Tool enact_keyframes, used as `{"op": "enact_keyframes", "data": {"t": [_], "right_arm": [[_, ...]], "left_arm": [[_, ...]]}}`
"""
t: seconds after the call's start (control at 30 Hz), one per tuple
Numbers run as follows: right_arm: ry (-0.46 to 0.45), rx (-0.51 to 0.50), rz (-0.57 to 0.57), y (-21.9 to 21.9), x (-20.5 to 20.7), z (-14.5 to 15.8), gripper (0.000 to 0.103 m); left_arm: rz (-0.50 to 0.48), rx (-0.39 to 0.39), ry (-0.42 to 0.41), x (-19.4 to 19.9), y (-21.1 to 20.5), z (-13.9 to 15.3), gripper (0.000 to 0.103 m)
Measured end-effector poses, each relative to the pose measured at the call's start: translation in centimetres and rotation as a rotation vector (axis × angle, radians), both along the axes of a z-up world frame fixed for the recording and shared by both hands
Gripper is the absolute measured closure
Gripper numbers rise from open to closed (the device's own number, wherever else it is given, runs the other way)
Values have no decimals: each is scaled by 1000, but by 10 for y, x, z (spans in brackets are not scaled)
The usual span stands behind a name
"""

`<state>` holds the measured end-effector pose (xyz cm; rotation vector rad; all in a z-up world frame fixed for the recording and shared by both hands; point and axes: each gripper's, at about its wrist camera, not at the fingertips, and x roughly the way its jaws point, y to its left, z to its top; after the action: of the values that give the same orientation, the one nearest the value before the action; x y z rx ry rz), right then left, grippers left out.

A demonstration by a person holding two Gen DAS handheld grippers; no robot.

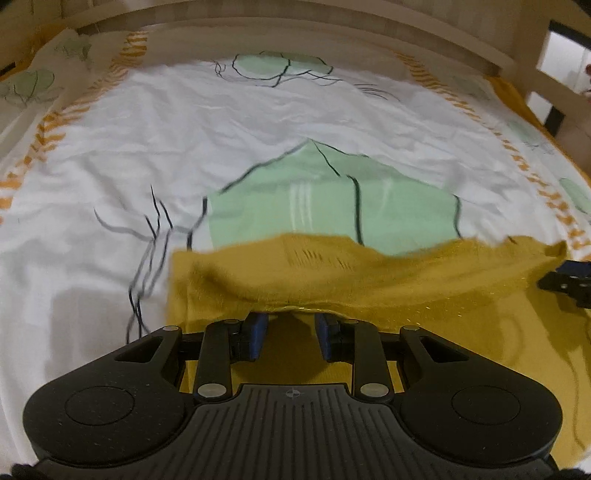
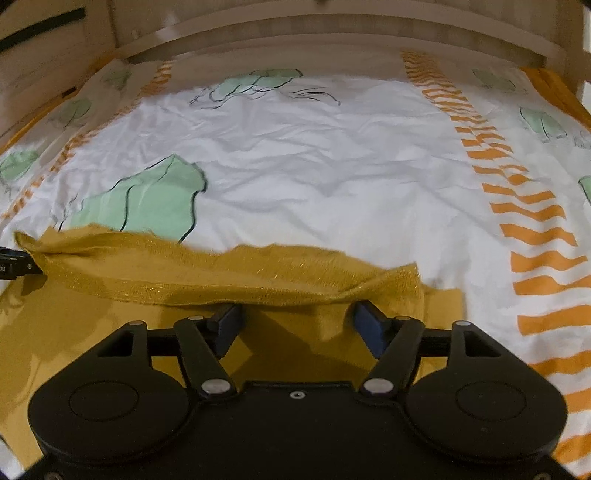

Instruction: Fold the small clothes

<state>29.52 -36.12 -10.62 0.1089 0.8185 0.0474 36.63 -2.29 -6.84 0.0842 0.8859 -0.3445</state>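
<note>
While both grippers point down at the bed, a mustard garment lies on the white printed sheet, its glittery far edge folded back as a raised band. Left gripper: jaws narrow, blue pads under that edge; grip cannot be told. Right gripper: jaws wide, pads clear of cloth. Wooden bed frame beyond
</note>
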Motion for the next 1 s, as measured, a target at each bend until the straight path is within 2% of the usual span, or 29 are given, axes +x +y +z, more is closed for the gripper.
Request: {"op": "enact_keyframes", "data": {"t": [0.13,0.37,0.5,0.6,0.7,0.9,1.0], "right_arm": [[-20,37,-50,-9,6,-5,31],[-78,55,-107,-12,6,-14,28],[-127,19,-88,-6,2,-21,21],[-130,10,-72,-4,3,-22,16],[-126,9,-52,-3,5,-23,10],[-118,25,-42,-2,6,-23,7],[-91,46,-17,-7,7,-16,5]], "left_arm": [[25,25,2,18,-5,-3,76],[183,-94,49,37,12,-16,76],[207,-115,15,35,13,-24,76],[210,-112,-17,33,12,-27,76],[212,-81,-38,32,7,-27,76],[203,55,-30,28,-14,-13,76],[199,61,-17,13,-14,-1,76]]}}
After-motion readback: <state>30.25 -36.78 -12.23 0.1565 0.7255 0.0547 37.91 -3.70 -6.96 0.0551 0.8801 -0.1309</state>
